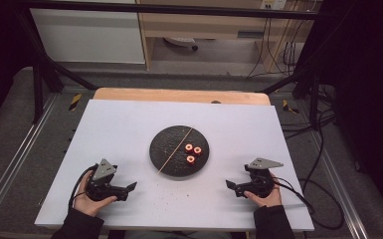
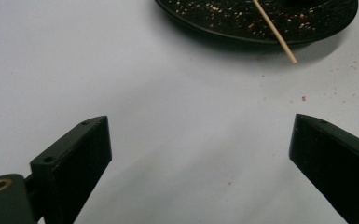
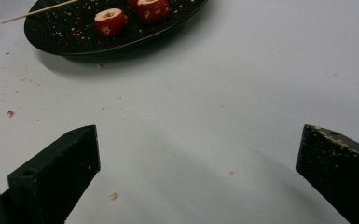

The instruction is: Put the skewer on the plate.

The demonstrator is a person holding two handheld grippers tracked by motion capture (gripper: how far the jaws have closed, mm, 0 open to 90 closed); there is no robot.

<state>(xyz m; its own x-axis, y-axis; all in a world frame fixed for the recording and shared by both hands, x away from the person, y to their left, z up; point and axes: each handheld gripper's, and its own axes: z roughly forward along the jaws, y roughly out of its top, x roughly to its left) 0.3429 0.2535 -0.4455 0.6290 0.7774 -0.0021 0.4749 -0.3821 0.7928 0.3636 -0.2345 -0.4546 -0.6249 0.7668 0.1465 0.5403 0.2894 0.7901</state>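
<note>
Skewer (image 1: 174, 150) diagonal across plate (image 1: 161, 147), near end overhanging

A black plate (image 1: 166, 144), speckled with pale and reddish crumbs, carries a light tan wooden skewer (image 1: 174, 150) and three red fruit pieces (image 1: 193, 152) with cream-coloured centres, on a plain white table (image 1: 109, 129) that has a wood-coloured far edge; both grippers (image 1: 132, 186) (image 1: 230, 184) look black with grey top plates
</note>
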